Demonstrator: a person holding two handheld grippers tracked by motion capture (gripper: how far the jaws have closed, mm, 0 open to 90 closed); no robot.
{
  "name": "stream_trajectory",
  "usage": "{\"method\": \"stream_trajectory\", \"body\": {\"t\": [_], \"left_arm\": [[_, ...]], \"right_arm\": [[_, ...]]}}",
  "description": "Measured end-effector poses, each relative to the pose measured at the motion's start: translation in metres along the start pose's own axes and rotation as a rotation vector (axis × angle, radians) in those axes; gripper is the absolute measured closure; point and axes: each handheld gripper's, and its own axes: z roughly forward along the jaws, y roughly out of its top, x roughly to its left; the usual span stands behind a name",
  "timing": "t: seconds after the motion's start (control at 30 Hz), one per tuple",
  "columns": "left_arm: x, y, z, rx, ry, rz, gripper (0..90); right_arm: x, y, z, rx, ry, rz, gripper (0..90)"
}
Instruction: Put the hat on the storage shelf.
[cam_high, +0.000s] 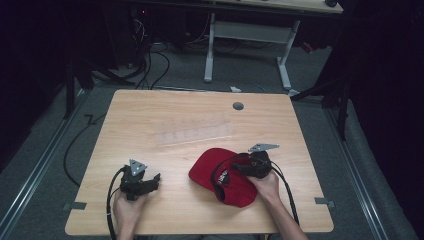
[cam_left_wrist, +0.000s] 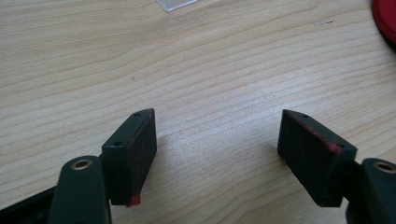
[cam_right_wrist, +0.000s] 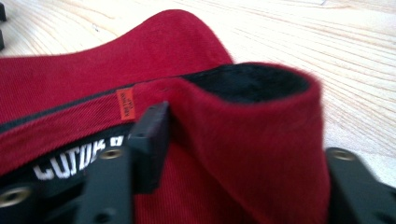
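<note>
A red cap (cam_high: 220, 175) lies on the table (cam_high: 150, 115), in the lower right of the high view, turned so that its dark inside and a band with white lettering are seen. The right hand-held gripper (cam_high: 248, 167) is set at the cap's right edge. In the right gripper view a fold of the red cloth (cam_right_wrist: 261, 140) is seen standing up between the two jaws, with the near jaw pressed against it; the jaws appear to be closed on this fold, though the far jaw is hidden behind the cloth.

The left hand-held gripper (cam_high: 152, 181) is held low in the lower left of the high view, well apart from the cap. In the left gripper view its jaws are spread wide over bare wood, with nothing between them; a sliver of the cap (cam_left_wrist: 385, 21) shows at the upper right corner of that view. A clear plastic sheet (cam_high: 195, 132) lies flat on the table beyond the cap, near the middle of the high view.

The cap is judged to be light and soft: the crown cloth buckles and folds readily, so it will sag if lifted by one pinch. The brim is likely stiffer and would give a firmer hold. The cloth is not slippery, and nothing about it is fragile. A second hold on the opposite edge would probably be needed to keep the shape under control.
</note>
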Motion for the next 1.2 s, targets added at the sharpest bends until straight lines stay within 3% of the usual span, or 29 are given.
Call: {"method": "stream_trajectory", "body": {"t": [0.2, 0.3, 0.57, 0.83, 0.93, 1.2], "left_arm": [[0.000, 0.000, 0.000, -0.001, -0.001, 0.001, 30.5], [-0.001, 0.000, 0.001, -0.003, 0.005, -0.004, 29.8], [-0.002, 0.000, 0.002, 0.010, -0.005, -0.002, 24.4], [-0.002, 0.000, 0.002, 0.010, -0.007, 0.001, 24.0], [-0.005, -0.001, 0.000, 0.011, -0.022, 0.008, 29.1], [-0.027, -0.003, -0.006, 0.003, -0.095, 0.041, 24.3]], "right_arm": [[-0.001, -0.004, -0.006, -0.016, 0.031, -0.019, 75.8], [0.000, -0.004, -0.011, -0.021, 0.040, -0.038, 82.3], [0.006, -0.002, -0.025, -0.028, 0.061, -0.046, 84.6], [0.009, 0.002, -0.042, -0.056, 0.075, -0.021, 85.0], [0.013, 0.008, -0.053, -0.074, 0.072, -0.018, 85.1], [0.019, 0.017, -0.063, -0.083, 0.067, -0.033, 85.2]]}}
